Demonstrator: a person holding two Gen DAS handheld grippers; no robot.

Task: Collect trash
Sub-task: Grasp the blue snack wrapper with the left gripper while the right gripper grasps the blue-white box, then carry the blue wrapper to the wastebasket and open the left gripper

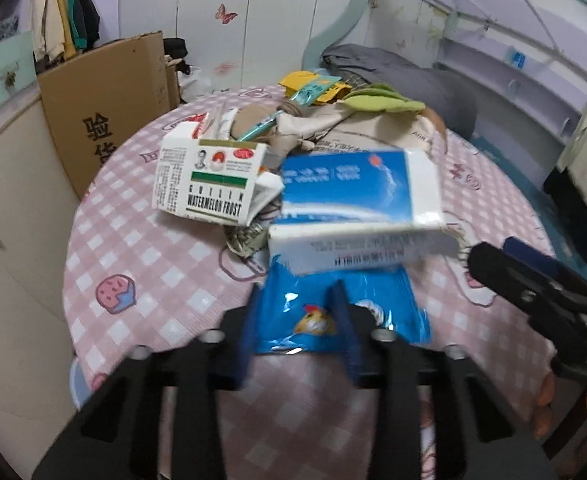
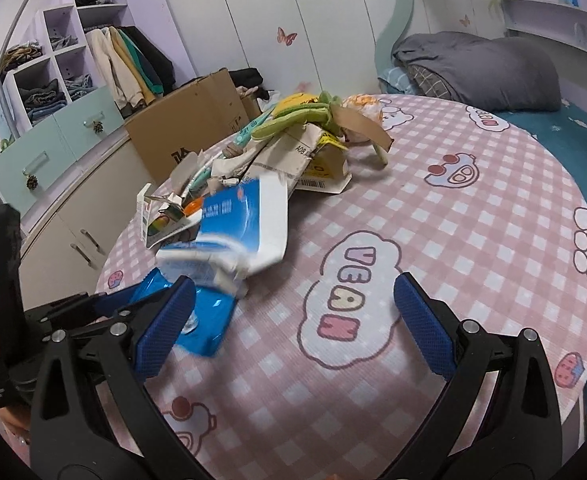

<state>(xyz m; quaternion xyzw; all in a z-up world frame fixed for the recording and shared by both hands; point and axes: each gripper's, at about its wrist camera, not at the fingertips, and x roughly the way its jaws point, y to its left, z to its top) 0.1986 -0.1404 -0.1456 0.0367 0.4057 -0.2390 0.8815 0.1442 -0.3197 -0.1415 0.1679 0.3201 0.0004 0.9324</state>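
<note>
A pile of trash lies on the pink checked round table (image 1: 145, 280). A blue snack wrapper (image 1: 367, 300) lies nearest; my left gripper (image 1: 297, 320) has a finger on each side of its near part, and I cannot tell if it is clamped. Behind it lies a blue and white box (image 1: 357, 204), blurred, and a white "Watermelon Frost" box (image 1: 209, 180). My right gripper (image 2: 293, 320) is open and empty above the table (image 2: 473, 208), right of the wrapper (image 2: 209, 320) and the blue box (image 2: 237, 220). It also shows at the right edge of the left wrist view (image 1: 533, 280).
Torn cardboard (image 2: 293, 152), a green cloth item (image 2: 297, 120) and yellow packets (image 1: 313, 84) lie further back in the pile. A large brown carton (image 1: 109, 108) stands left of the table by cupboards. A grey blanket (image 2: 473, 68) lies on the bed behind.
</note>
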